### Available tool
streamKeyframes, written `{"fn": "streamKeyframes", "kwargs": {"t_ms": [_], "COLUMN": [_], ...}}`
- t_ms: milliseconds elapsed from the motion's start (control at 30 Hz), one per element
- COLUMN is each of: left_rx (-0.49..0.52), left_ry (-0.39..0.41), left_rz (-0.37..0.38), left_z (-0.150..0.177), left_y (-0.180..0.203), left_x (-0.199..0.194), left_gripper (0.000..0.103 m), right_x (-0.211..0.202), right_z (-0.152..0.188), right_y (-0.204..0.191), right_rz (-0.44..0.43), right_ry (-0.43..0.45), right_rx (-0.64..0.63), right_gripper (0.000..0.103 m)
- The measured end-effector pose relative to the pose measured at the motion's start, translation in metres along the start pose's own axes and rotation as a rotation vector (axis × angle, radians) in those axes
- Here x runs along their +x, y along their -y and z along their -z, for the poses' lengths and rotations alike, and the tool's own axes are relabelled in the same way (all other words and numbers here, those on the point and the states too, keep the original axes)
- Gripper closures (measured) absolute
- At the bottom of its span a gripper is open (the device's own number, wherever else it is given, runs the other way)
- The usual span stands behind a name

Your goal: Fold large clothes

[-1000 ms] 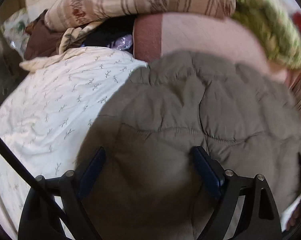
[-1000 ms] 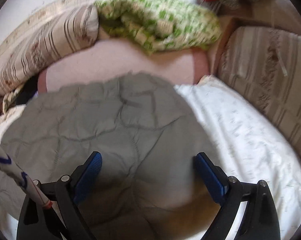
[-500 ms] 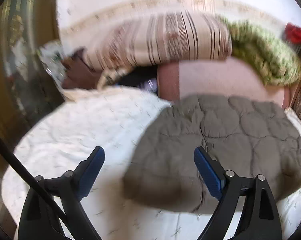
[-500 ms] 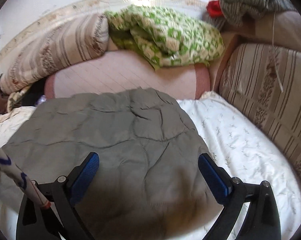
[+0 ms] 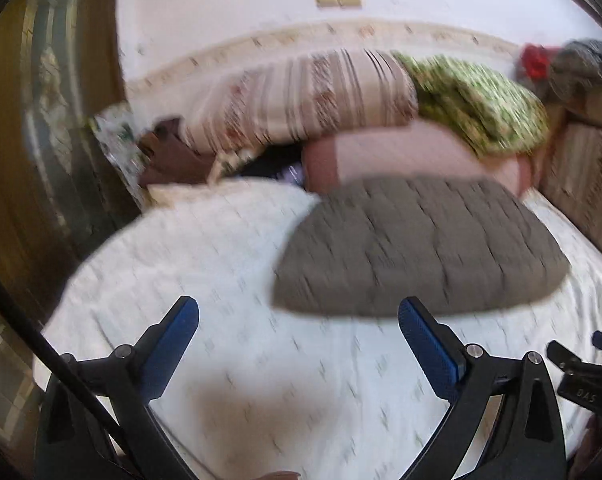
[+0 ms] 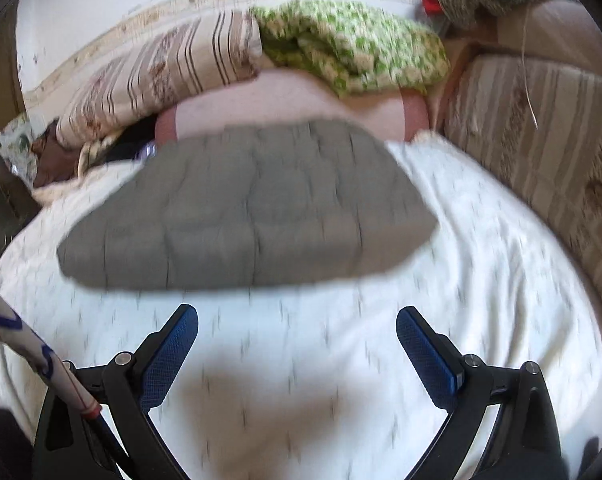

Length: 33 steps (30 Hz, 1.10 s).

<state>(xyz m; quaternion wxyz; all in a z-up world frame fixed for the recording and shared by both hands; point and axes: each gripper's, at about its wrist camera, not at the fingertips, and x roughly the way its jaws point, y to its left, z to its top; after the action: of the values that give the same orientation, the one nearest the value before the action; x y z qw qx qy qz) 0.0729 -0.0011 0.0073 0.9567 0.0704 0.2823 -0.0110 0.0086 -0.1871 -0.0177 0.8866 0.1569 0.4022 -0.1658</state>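
Note:
A grey quilted garment lies folded into a flat block on the white patterned bedsheet; it also shows in the right wrist view. My left gripper is open and empty, above the sheet, short of the garment's near edge. My right gripper is open and empty too, above the sheet, short of the garment. Both views are blurred by motion.
At the head of the bed lie a striped pillow, a green checked blanket and a pink cushion. A striped sofa back runs along the right. A dark wooden frame stands at the left.
Both grippers have drawn back and up from the garment, which now lies further away. One second ago they hovered directly over it.

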Motion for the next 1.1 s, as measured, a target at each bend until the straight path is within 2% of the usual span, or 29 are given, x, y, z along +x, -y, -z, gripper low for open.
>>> {"fn": "streamKeyframes", "kwargs": {"t_ms": [100, 167, 333, 567, 833, 1100], "left_rx": [-0.008, -0.028, -0.061, -0.064, -0.050, -0.047], "left_ry": [-0.084, -0.117, -0.195, -0.219, -0.226, -0.258], "left_rz": [0.030, 0.057, 0.134, 0.147, 0.128, 0.128], "left_z": [0.024, 0.036, 0.057, 0.067, 0.069, 0.074], "left_y": [0.007, 0.008, 0.007, 0.010, 0.013, 0.014], "left_x": [-0.001, -0.005, -0.015, -0.026, -0.027, -0.018], "left_gripper": [0.003, 0.003, 0.003, 0.003, 0.003, 0.003], "right_x": [-0.011, -0.017, -0.038, -0.050, -0.059, -0.052], "right_z": [0.030, 0.040, 0.051, 0.056, 0.061, 0.062], "right_y": [0.002, 0.004, 0.002, -0.008, -0.017, -0.013], "right_rz": [-0.008, -0.008, 0.057, 0.083, 0.109, 0.125], "right_ry": [-0.079, -0.100, -0.083, -0.076, -0.042, -0.069], "right_rx": [0.031, 0.045, 0.017, -0.019, -0.067, -0.045], "right_gripper": [0.001, 0.001, 0.001, 0.001, 0.002, 0.002]}}
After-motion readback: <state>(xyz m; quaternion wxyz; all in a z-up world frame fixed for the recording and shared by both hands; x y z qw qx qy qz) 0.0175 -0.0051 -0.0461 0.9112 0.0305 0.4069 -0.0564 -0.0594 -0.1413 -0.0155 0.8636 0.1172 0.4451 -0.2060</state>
